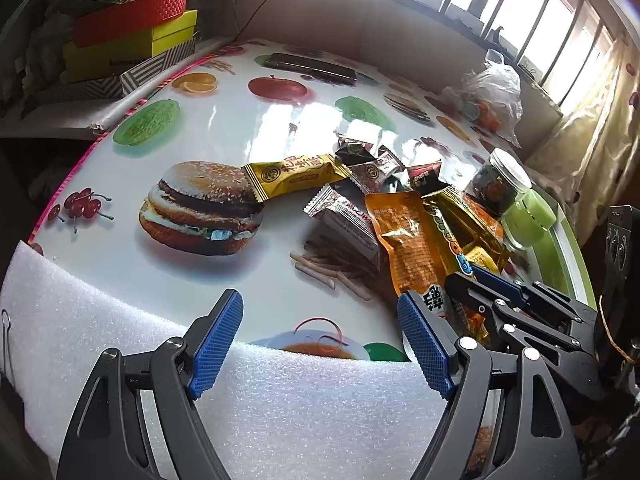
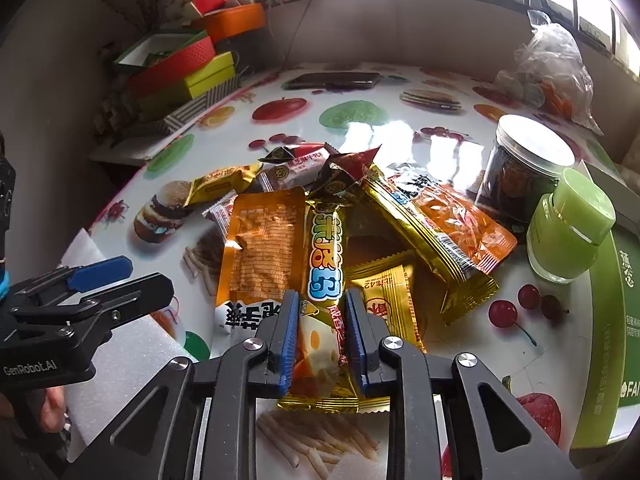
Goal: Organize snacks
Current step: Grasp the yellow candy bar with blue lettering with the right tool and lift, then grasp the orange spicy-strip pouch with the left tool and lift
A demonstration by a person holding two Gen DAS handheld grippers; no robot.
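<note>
Right wrist view: our right gripper (image 2: 322, 312) is clamped on the yellow cheese-print snack bar (image 2: 325, 248), lying atop the snack pile (image 2: 360, 216) on the food-print table (image 2: 400, 128). Our left gripper (image 1: 320, 316) hangs spread wide, empty, just beside the pile.

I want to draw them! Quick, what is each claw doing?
Left gripper: open, holding nothing.
Right gripper: closed on the yellow cheese snack bar.

The right gripper (image 2: 322, 332) is angled downward, its blue pads (image 2: 290, 336) pressed shut on a wrapped snack bar (image 2: 324, 264). The left gripper (image 1: 320, 344) is held tilted downward with its jaws spread wide and nothing between them.
</note>
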